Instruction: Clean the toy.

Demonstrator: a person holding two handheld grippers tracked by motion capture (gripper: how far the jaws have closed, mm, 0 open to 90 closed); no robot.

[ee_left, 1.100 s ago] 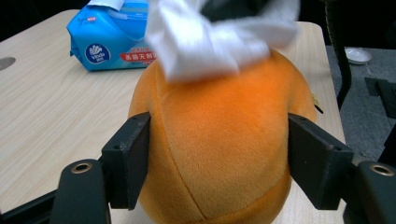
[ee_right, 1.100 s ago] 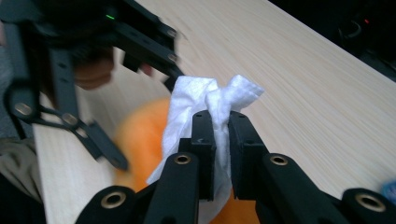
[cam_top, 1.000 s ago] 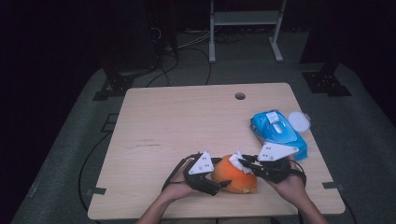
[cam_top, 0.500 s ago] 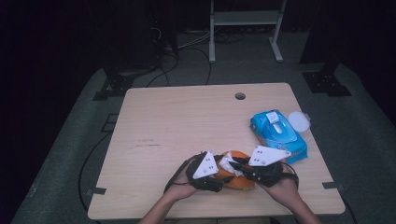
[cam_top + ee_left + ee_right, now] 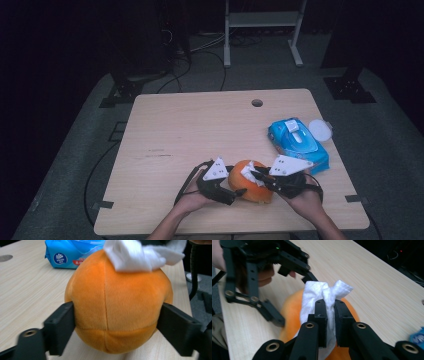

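While gripping the orange plush ball (image 5: 117,307) between left gripper (image 5: 117,322) jaws that just opened further, and pinching a white wipe (image 5: 324,295) atop it in the right gripper (image 5: 330,312), risk squeezing loosely and letting the toy roll aside.

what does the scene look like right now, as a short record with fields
work in hand: wiping an orange plush ball with a white tissue
left gripper: jaws on either side of the ball, just opening after closing
right gripper: shut on the tissue, pressing it onto the top of the ball
ball position: near front edge of the wooden table
nearby: blue wipes pack at right; white round lid beside it
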